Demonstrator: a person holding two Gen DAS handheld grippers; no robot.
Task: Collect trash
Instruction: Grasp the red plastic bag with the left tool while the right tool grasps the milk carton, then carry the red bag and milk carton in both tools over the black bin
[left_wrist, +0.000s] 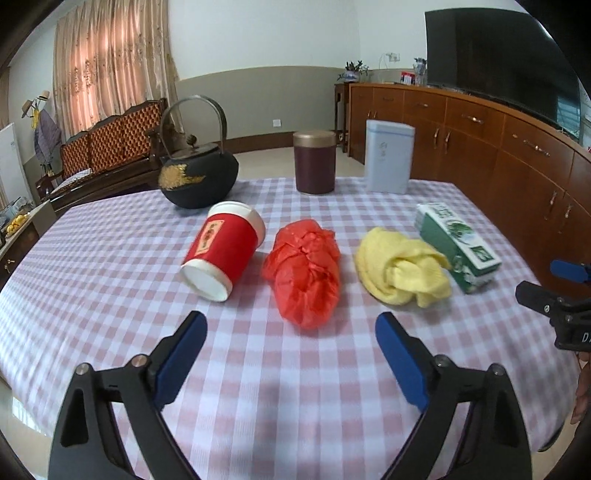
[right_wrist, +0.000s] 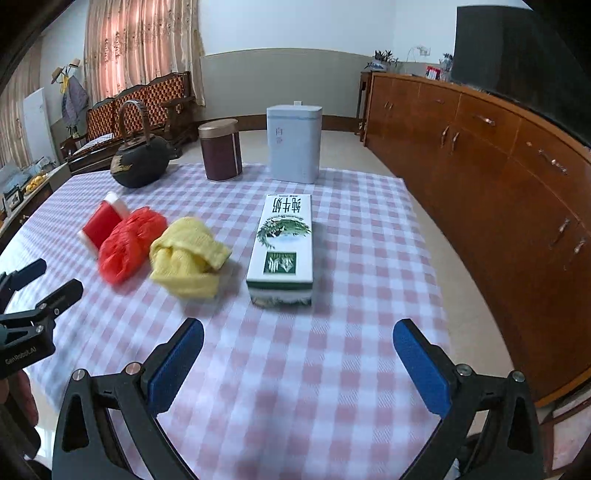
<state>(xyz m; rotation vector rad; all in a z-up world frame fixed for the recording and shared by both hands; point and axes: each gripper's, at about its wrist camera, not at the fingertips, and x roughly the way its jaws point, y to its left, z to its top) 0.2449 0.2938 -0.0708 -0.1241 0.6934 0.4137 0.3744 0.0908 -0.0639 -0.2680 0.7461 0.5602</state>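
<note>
On the checked tablecloth (left_wrist: 110, 266) a red paper cup (left_wrist: 223, 249) lies on its side. To its right are a crumpled red plastic bag (left_wrist: 304, 266), a bunched yellow cloth (left_wrist: 402, 267) and a green-and-white milk carton (left_wrist: 456, 245) lying flat. My left gripper (left_wrist: 291, 332) hovers open just in front of the red bag, nothing between its fingers. My right gripper (right_wrist: 297, 339) is open in front of the milk carton (right_wrist: 282, 245), also holding nothing. The red bag (right_wrist: 131, 242), yellow cloth (right_wrist: 188, 254) and red cup (right_wrist: 105, 219) lie to its left.
At the table's far edge stand a black iron kettle (left_wrist: 197, 177), a dark maroon canister (left_wrist: 314, 162) and a pale blue box (left_wrist: 389, 160). A long wooden cabinet (left_wrist: 498, 147) runs along the right. A wooden bench (left_wrist: 110, 144) is beyond the table at the left.
</note>
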